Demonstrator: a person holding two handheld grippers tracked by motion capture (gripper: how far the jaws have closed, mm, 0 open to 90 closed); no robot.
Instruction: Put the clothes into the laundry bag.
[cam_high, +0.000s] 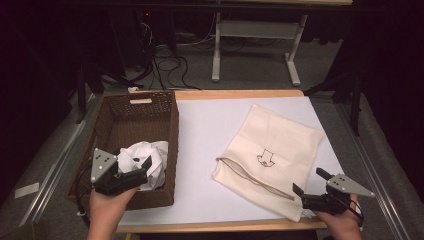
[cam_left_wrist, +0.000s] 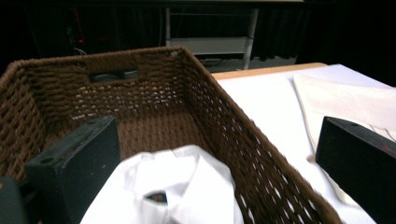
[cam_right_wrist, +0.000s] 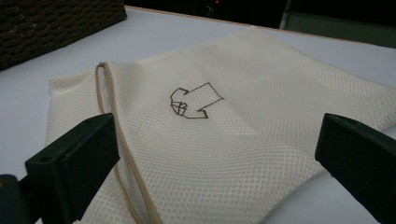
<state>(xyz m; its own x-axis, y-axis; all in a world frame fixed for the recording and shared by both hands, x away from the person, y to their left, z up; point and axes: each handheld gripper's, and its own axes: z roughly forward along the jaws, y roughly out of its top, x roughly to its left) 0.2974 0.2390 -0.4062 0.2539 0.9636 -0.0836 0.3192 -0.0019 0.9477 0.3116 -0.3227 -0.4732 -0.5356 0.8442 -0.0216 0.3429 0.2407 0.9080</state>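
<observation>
Left gripper (cam_high: 134, 170) sits at the near left of the table, jaws spread wide with nothing between them, poised over the near end of the wicker basket (cam_high: 172, 145). Through the left gripper view, one black jaw hangs inside the basket and the other out past its right wall, over the white table cover (cam_left_wrist: 261, 100). Directly below and between the jaws lies the white shirt (cam_left_wrist: 173, 191), crumpled, with a small dark label at its collar. In the high view the shirt (cam_high: 145, 157) fills the basket's near right corner, and the far half of the basket floor is bare weave. A handle slot (cam_left_wrist: 114, 74) is cut in the basket's far wall.

Over to the right gripper (cam_high: 311, 187), at the near right edge of the table, held in the person's hand (cam_high: 342, 225). Its jaws are also wide apart, gripping nothing, pointing left at the near corner of the cream mesh bag (cam_high: 272, 157). In the right gripper view the bag (cam_right_wrist: 261, 140) lies flat straight ahead, its drawstring cord (cam_right_wrist: 119, 135) running along the left edge, close by the left jaw. A small brown arrow-like mark (cam_right_wrist: 194, 102) is printed at the bag's middle. The bag lies on the right half of the white cover, turned at an angle, well apart from the basket.
</observation>
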